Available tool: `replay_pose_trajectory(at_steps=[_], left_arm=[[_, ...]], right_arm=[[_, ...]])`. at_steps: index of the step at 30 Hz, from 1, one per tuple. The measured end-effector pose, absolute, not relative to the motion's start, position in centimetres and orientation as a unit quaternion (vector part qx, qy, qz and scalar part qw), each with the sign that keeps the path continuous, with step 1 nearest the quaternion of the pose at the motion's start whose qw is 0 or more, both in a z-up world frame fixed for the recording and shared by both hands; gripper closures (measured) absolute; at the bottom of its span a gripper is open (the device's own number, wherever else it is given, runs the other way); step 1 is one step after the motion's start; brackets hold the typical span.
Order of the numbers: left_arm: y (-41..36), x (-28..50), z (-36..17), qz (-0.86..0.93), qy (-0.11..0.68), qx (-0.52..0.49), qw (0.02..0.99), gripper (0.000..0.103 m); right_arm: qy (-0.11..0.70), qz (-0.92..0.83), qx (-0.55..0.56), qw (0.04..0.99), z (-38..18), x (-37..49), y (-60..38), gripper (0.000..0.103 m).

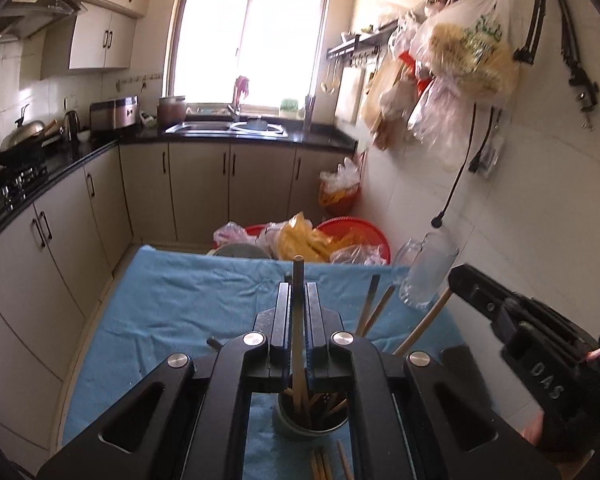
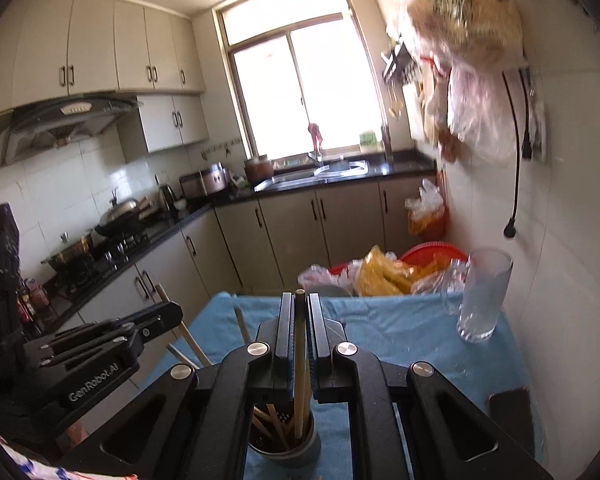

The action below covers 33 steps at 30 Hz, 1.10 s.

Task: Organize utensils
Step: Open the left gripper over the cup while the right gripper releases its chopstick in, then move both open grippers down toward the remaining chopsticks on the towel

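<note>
My left gripper (image 1: 299,292) is shut on a chopstick (image 1: 298,320) that stands upright, its lower end down in a round metal utensil cup (image 1: 312,428) holding several chopsticks. My right gripper (image 2: 300,312) is shut on another chopstick (image 2: 300,360), whose lower end is also in the cup (image 2: 284,446). Both grippers hang right above the cup on the blue cloth (image 1: 172,312). Loose chopsticks (image 1: 324,466) lie on the cloth in front of the cup. The right gripper's body also shows in the left wrist view (image 1: 512,320), the left's in the right wrist view (image 2: 100,344).
A clear glass (image 2: 482,296) stands at the cloth's far right by the tiled wall; it shows in the left wrist view (image 1: 428,276). Red basins with plastic bags (image 1: 324,240) sit beyond the table. Kitchen counter (image 1: 40,172) with stove runs along the left.
</note>
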<state>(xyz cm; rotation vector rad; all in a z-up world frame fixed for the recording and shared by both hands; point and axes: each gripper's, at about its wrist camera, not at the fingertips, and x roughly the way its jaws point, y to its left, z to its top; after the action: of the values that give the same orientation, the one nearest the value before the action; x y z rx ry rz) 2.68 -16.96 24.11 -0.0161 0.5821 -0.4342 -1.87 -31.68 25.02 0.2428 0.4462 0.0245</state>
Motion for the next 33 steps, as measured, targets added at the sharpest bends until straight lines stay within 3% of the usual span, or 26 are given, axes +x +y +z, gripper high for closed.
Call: replay_pose_trajectory(at_steps=[7,9,11,15,17,26,29,33], left_arm=[[-16.5,1.4,24.1,-0.211,0.276,-0.006,0.938,0.092],[-16.2,0.6,24.4,-0.21,0.27,-0.003,0.94,0.083],[-15.8,-0.3,24.8,-0.209,0.265,-0.005,0.941,0.075],[-14.3,-2.8,26.1,-0.211,0.25,-0.009,0.945,0.073],[-13.3,-4.5,26.9,-0.208,0.238,-0.009,0.949,0.066],[-8.1,-13.4,28.5,-0.177,0.165,0.001,0.97,0.038],[-6.8,-16.0,27.7,-0.159,0.154,0.006,0.975,0.032],[-5.8,-17.5,26.3,-0.146,0.173,-0.003,0.974,0.031]], right_arm=[[0.248,0.013,0.133,0.959,22.7,-0.3,-32.4,0.095],[0.246,0.012,0.131,0.96,22.9,-0.5,-32.4,0.085],[0.238,0.01,0.127,0.963,23.3,-1.0,-32.3,0.067],[0.223,0.004,0.112,0.969,24.6,-3.0,-31.8,0.062],[0.216,0.002,0.107,0.971,25.2,-4.0,-31.6,0.054],[0.191,-0.016,0.067,0.979,25.6,-11.7,-30.3,0.041],[0.191,-0.023,0.063,0.979,24.6,-14.2,-29.9,0.036],[0.207,-0.029,0.064,0.976,22.7,-16.6,-29.4,0.036]])
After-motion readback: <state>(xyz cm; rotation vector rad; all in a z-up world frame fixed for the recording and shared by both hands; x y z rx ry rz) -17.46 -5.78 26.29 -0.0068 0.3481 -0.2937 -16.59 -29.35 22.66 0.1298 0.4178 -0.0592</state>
